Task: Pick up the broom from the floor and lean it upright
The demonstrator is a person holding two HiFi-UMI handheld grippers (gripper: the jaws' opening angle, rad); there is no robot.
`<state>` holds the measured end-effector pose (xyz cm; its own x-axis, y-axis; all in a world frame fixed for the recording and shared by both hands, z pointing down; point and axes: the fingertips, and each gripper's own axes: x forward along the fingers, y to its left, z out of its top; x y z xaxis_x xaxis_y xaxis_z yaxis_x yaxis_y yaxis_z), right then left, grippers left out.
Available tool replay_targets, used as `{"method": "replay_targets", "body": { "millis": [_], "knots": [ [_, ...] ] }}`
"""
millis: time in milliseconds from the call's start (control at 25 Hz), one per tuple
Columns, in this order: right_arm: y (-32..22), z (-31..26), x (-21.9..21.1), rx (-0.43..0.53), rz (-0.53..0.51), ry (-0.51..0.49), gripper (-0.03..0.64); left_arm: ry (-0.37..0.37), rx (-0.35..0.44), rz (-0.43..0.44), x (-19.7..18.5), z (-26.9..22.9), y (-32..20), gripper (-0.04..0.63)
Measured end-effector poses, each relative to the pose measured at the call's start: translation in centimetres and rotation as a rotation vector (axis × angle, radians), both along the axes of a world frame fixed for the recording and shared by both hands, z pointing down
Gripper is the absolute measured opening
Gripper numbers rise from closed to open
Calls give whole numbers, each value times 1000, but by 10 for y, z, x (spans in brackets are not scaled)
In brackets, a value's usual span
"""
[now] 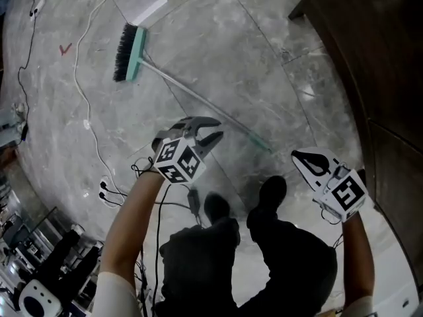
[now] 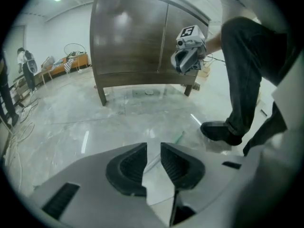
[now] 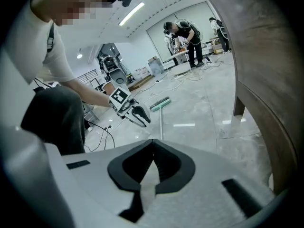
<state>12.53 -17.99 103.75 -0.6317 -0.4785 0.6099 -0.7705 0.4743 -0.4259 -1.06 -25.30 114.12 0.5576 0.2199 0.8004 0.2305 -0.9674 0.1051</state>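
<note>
The broom (image 1: 198, 98) lies flat on the grey marble floor. Its black-bristled green head (image 1: 129, 51) is at the upper left, and the thin handle runs down-right to a green tip (image 1: 264, 144). My left gripper (image 1: 218, 129) hovers just above the handle's lower part, jaws open and holding nothing. In the left gripper view (image 2: 153, 146) the handle tip (image 2: 178, 137) shows on the floor past the gap. My right gripper (image 1: 297, 156) is to the right of the tip, shut and empty. In the right gripper view (image 3: 153, 141) its tips meet, with the broom (image 3: 160, 104) beyond.
A dark wooden cabinet (image 1: 370, 58) stands along the right side. White and black cables (image 1: 86, 104) trail over the floor at the left, with plugs (image 1: 106, 190) near my left arm. My shoes (image 1: 268, 193) stand just below the handle tip. People (image 3: 183, 37) work far behind.
</note>
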Motion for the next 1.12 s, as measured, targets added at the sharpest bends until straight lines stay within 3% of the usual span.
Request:
{"method": "replay_targets", "body": {
  "millis": [280, 360, 760, 880, 1120],
  "knots": [
    [1, 48, -14, -5, -69, -3, 2, -43, 34, 160, -5, 68, -5, 80],
    [6, 62, -15, -17, -87, 8, 2, -72, 33, 205, -7, 91, -5, 117],
    [19, 86, -21, -26, -7, -88, 2, -187, 129, 517, -19, 170, 4, 160],
    [24, 89, -17, -26, 2, -73, 2, -194, 147, 559, -17, 181, 4, 139],
    [31, 82, -10, -33, 18, -70, 2, -215, 93, 584, -15, 181, 2, 106]
  ]
}}
